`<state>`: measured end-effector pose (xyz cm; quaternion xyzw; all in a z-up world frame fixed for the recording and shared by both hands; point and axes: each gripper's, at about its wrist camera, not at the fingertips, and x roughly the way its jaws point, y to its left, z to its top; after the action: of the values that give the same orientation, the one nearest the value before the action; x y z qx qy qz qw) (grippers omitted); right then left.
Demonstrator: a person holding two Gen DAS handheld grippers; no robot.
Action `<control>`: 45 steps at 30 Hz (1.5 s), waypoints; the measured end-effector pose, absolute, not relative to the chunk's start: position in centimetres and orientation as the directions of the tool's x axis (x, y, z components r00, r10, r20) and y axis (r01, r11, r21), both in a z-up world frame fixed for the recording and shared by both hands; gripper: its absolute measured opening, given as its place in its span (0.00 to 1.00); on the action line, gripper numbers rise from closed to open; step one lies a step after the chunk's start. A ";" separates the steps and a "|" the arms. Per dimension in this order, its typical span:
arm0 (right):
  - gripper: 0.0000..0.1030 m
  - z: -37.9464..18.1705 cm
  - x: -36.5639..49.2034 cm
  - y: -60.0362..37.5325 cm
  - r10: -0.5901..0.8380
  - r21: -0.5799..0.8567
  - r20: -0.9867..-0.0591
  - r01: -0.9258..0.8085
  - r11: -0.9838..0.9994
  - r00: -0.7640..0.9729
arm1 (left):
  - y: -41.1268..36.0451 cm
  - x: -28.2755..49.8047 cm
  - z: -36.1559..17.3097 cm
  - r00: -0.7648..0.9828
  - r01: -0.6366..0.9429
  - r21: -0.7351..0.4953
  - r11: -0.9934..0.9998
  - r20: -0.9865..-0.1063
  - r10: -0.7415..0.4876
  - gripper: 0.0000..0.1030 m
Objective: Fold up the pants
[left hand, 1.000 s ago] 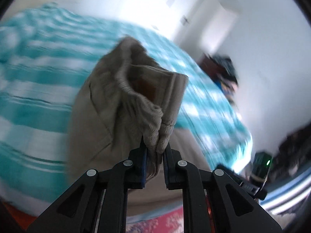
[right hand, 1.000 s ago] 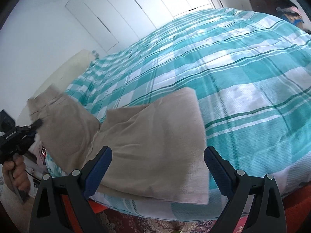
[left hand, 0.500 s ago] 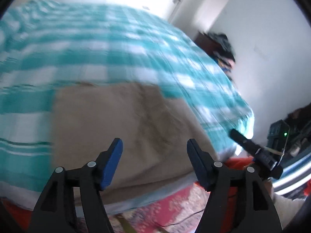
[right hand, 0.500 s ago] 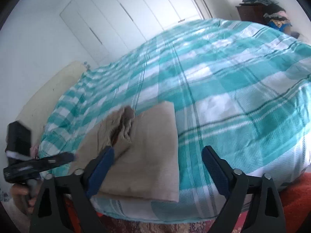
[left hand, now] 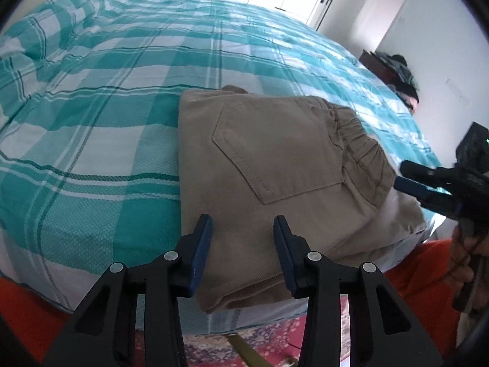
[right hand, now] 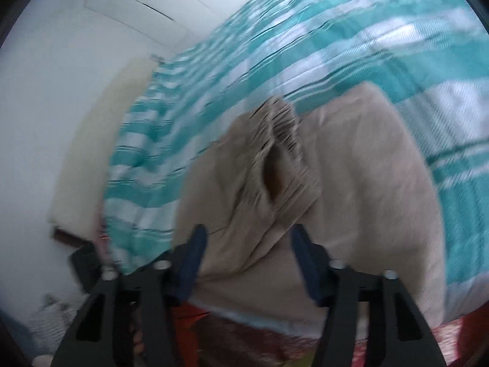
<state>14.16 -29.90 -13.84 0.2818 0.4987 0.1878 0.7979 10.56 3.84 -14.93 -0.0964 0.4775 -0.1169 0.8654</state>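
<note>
The pants [left hand: 275, 165] lie folded on the bed [left hand: 91, 122] just ahead of the released left claw [left hand: 243, 238], while the right claw [right hand: 249, 244], likewise released, faces the waistband [right hand: 281, 165], apparently awaiting a further fold or smoothing.

We're seeing matte, finely ribbed tan cloth pants [left hand: 275, 165] on a woven checked bedspread [left hand: 91, 122], plus matte black plastic grippers [left hand: 241, 238].
</note>
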 end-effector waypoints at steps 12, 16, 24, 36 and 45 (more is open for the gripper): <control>0.10 -11.2 15.3 -27.2 0.447 0.441 -0.766 -0.129 0.888 0.463 | 1.9 9.5 -13.2 0.578 0.212 -0.267 0.940 -0.742 -0.341 0.41; 0.10 -13.1 15.7 -28.2 0.414 0.413 -0.805 -0.099 0.905 0.425 | 0.2 10.2 -15.4 0.525 0.234 -0.227 0.945 -0.789 -0.319 0.40; 0.48 -14.7 14.8 -31.4 0.535 0.606 -0.725 0.033 0.795 0.433 | 0.7 10.6 -15.8 0.520 0.227 -0.265 0.937 -0.781 -0.347 0.41; 0.33 -16.1 18.1 -27.7 0.475 0.510 -0.783 -0.023 0.860 0.402 | 1.5 10.5 -14.8 0.524 0.208 -0.287 0.935 -0.775 -0.354 0.41; 0.23 -7.3 13.9 -31.8 0.526 0.590 -0.636 -0.083 0.803 0.565 | 5.4 9.5 -11.3 0.628 0.145 -0.385 0.912 -0.676 -0.385 0.44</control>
<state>13.86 -31.80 -7.31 0.2570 0.4303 0.1800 0.8464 9.55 5.35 -11.29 -0.1482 0.4047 -0.1491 0.8900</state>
